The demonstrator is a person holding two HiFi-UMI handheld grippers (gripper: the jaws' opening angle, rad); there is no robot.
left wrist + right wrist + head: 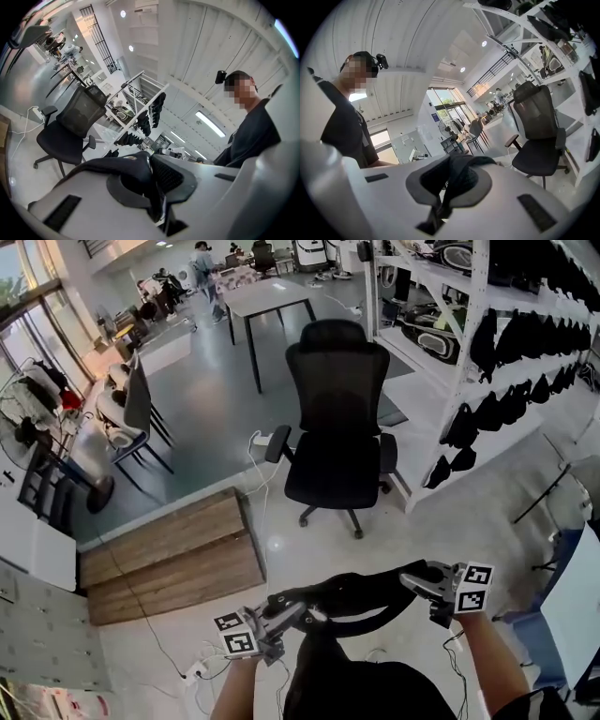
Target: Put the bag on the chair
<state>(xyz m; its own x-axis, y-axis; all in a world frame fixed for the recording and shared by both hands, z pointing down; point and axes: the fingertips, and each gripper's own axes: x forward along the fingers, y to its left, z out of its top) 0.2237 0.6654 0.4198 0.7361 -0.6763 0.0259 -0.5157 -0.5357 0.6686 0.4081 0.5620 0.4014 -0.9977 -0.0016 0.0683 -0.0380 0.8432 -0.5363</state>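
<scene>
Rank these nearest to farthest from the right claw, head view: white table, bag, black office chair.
1. bag: at the bottom of the view, its strap clamped in the right claw.
2. black office chair: mid-view on the floor, beside the shelving.
3. white table: top of the view, beyond the chair.

The bag point(361, 589) I hold is matt black cloth. My left gripper point(298, 611) and right gripper point(411, 577) are smooth pale plastic with dark pads point(464, 185), perhaps rubber. The office chair point(337, 381) has a mesh back, the floor point(469, 512) shines, and the low platform point(169, 559) is bare wood.
</scene>
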